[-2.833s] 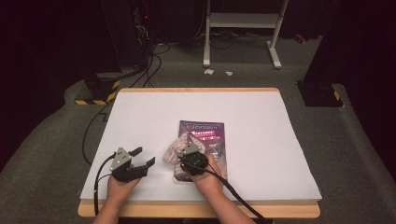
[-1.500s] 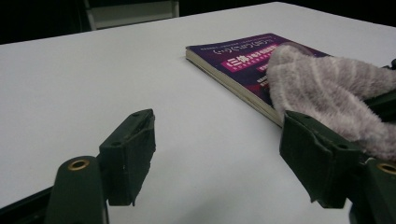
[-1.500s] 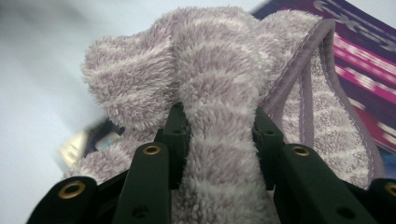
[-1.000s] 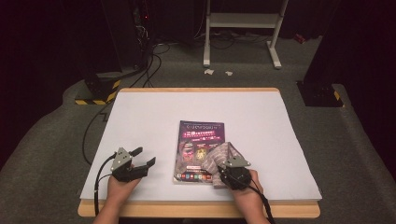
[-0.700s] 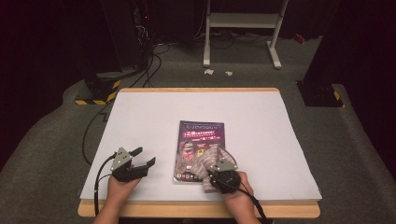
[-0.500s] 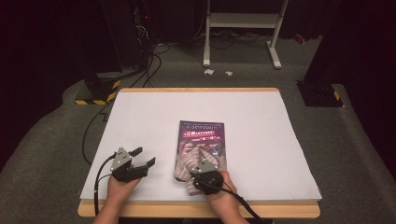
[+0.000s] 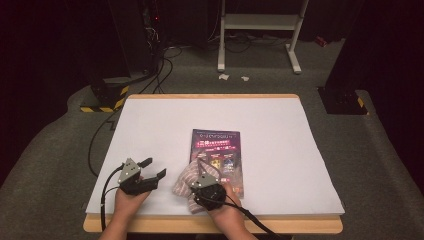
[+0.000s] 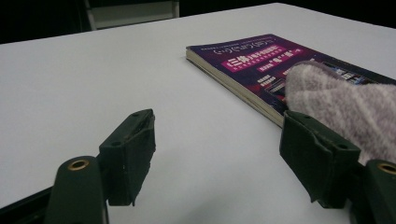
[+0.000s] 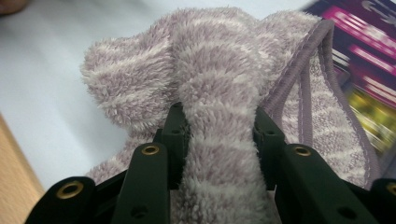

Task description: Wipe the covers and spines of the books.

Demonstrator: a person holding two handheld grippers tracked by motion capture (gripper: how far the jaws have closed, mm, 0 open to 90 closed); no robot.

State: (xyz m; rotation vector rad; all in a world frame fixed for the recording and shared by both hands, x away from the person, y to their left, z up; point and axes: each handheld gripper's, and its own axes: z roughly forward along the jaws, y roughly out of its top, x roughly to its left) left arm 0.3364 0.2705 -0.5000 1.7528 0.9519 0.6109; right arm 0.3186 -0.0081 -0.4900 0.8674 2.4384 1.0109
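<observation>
A purple-covered book [image 7: 216, 154] lies flat on the white table [image 7: 280, 150], a little right of the middle. A fluffy lilac cloth [image 7: 186, 181] is bunched at the book's near left corner, partly on the cover. My right gripper [image 9: 218, 130] is shut on a thick fold of that cloth [image 9: 219, 93], and it sits over the cloth [image 7: 206, 186] at the front of the table. My left gripper [image 7: 154, 169] rests on the table to the left of the cloth, open, with bare table between its jaws [image 8: 215, 154]. From there the book [image 8: 252, 60] and cloth [image 8: 345, 102] lie to the right.
The table's wooden front edge [image 7: 210, 225] runs just below both hands. Behind the table are a white metal stand [image 7: 260, 30], dark equipment with cables [image 7: 145, 55] and a grey carpet floor.
My right gripper has dragged the cloth leftward across the near end of the book, from its right edge to its left corner. The left gripper has stayed still.
</observation>
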